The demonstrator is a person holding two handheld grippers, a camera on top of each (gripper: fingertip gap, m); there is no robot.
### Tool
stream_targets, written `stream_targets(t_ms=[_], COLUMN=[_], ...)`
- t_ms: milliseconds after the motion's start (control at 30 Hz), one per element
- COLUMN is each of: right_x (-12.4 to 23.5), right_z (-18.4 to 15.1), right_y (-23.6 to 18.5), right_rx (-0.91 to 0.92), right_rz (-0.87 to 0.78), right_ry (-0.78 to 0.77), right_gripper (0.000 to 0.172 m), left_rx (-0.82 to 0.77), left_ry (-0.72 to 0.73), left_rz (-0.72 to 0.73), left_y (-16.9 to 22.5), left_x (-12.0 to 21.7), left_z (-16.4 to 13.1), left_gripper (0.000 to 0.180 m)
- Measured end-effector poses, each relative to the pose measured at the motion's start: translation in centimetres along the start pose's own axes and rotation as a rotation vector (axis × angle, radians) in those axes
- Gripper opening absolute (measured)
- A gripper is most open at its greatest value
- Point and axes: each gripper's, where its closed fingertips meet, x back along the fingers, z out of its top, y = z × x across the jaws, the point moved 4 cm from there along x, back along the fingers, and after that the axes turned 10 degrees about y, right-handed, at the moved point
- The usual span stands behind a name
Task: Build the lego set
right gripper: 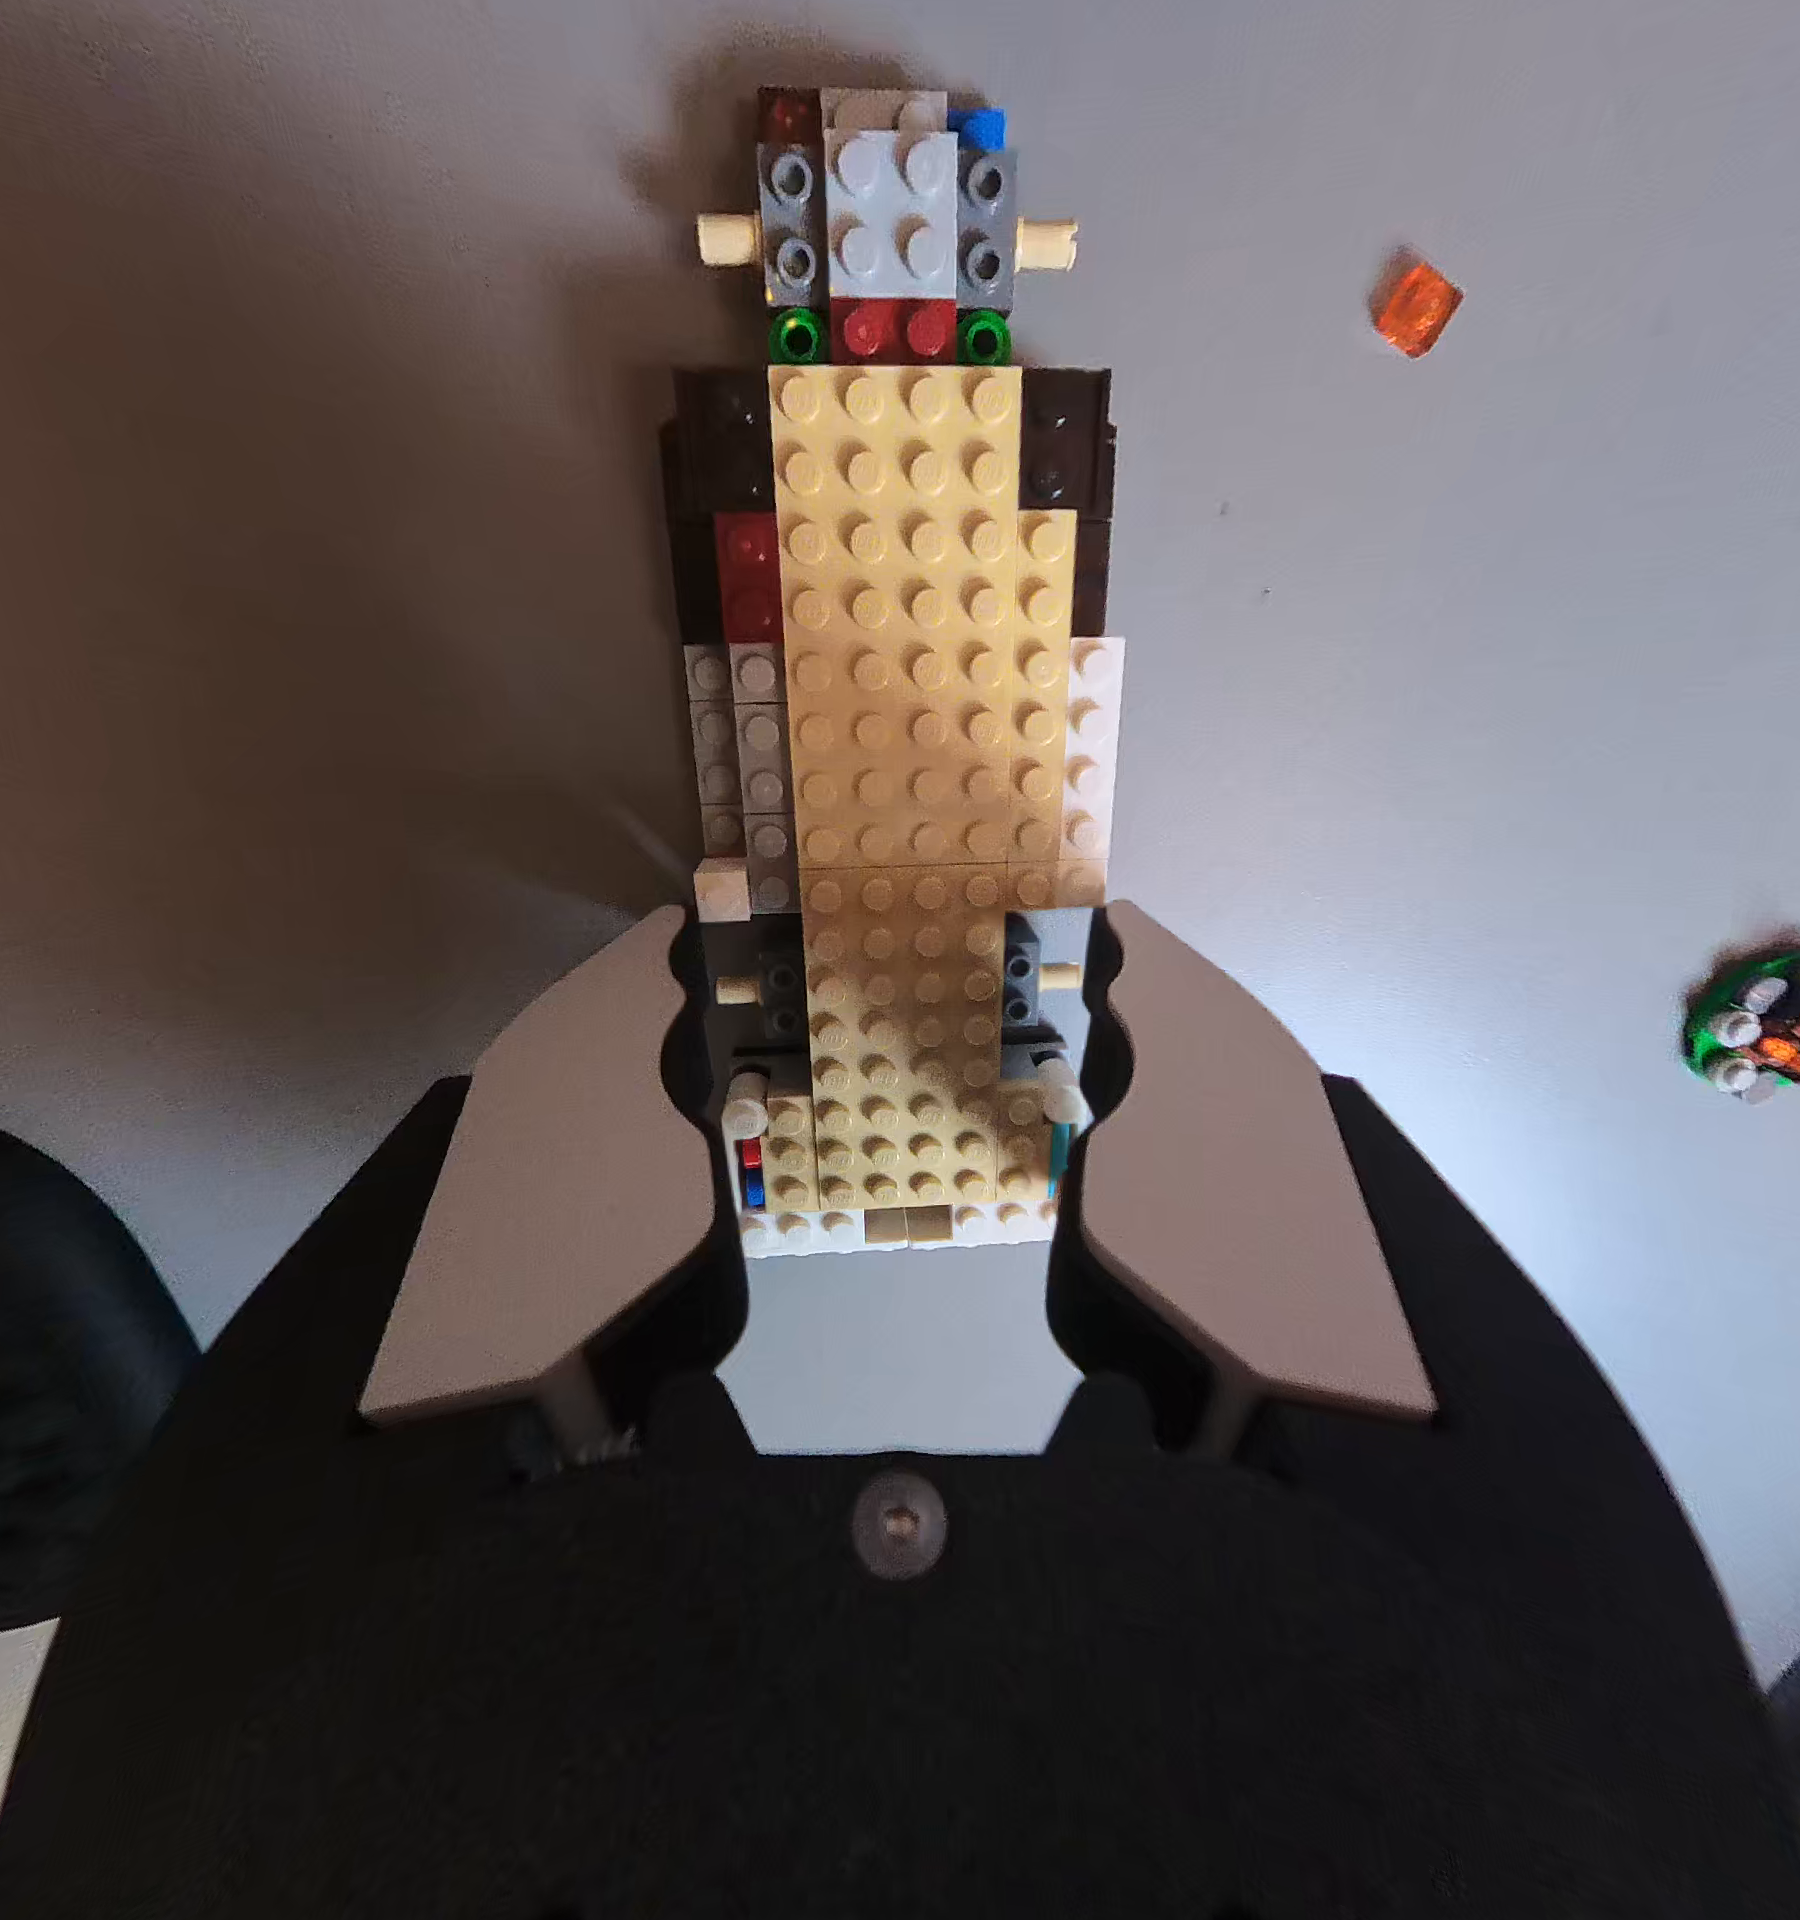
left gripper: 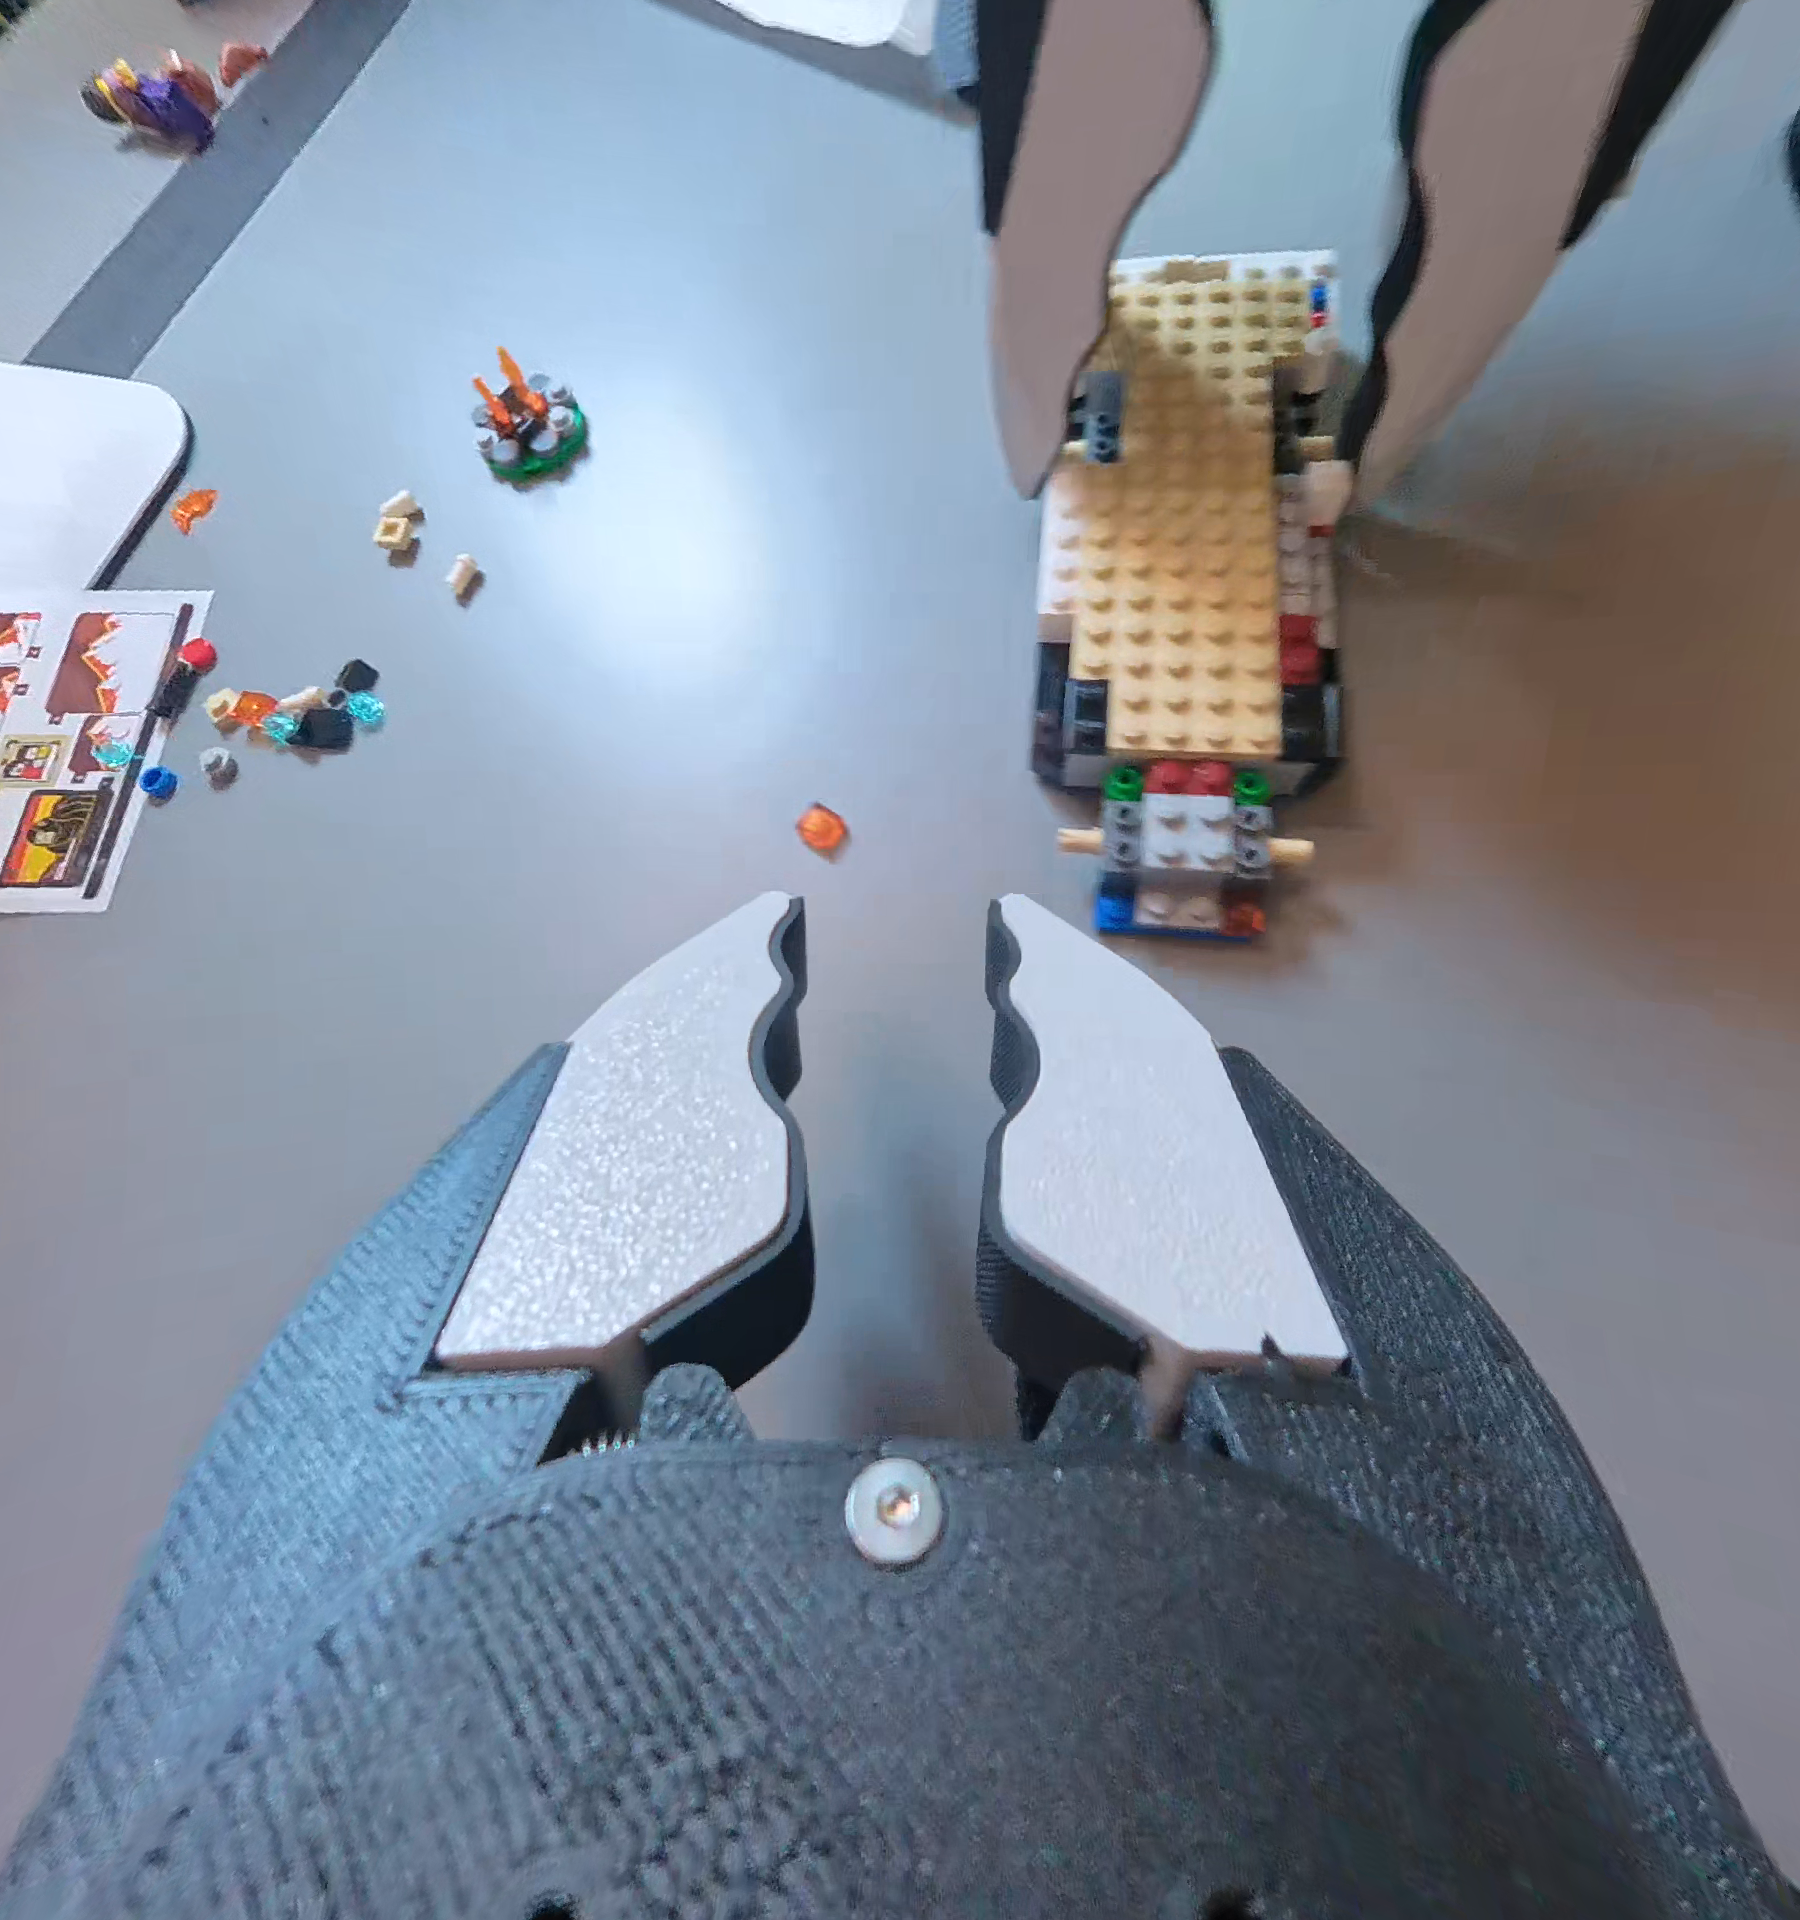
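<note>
A long brick model (left gripper: 1176,582) with a tan studded top lies on the grey table (left gripper: 667,260). In the right wrist view the model (right gripper: 906,644) runs away from me. My right gripper (right gripper: 891,914) is open and straddles its near end, one finger on each side, with slivers of gap at the tips. Its fingers (left gripper: 1052,312) also show in the left wrist view. My left gripper (left gripper: 896,914) is open and empty above the bare table, just short of a small clear orange piece (left gripper: 821,829), which also shows in the right wrist view (right gripper: 1415,301).
A small green round build with orange flames (left gripper: 532,421) stands on the table and also shows in the right wrist view (right gripper: 1779,1029). Loose small pieces (left gripper: 304,707), tan bits (left gripper: 402,525), a sticker sheet (left gripper: 34,748) and a white tray corner (left gripper: 44,457) lie at the left. A purple figure (left gripper: 153,99) is far left. Tip to tip, the grippers are about 12 cm apart.
</note>
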Motion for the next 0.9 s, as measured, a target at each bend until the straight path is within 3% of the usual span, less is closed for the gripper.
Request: stream_targets(t_ms=[267,533,900], right_x=[0.2,0.3,0.3], right_z=[-0.5,-0.6,-0.5], right_y=[0.3,0.6,0.9], right_rx=[-0.002,0.016,0.013], right_rz=[0.009,0.028,0.052], right_ry=[0.027,0.056,0.06], right_gripper=[0.064,0.062,0.059], left_rx=[-0.11,-0.104,-0.066], left_ry=[-0.149,-0.174,-0.179], left_rz=[-0.157,-0.266,-0.281], left_y=[-2.7,-2.3,-1.9], left_x=[-4.4,-4.6,-4.4], left_z=[-0.4,-0.3,-0.4], left_gripper=[0.023,0.012,0.008])
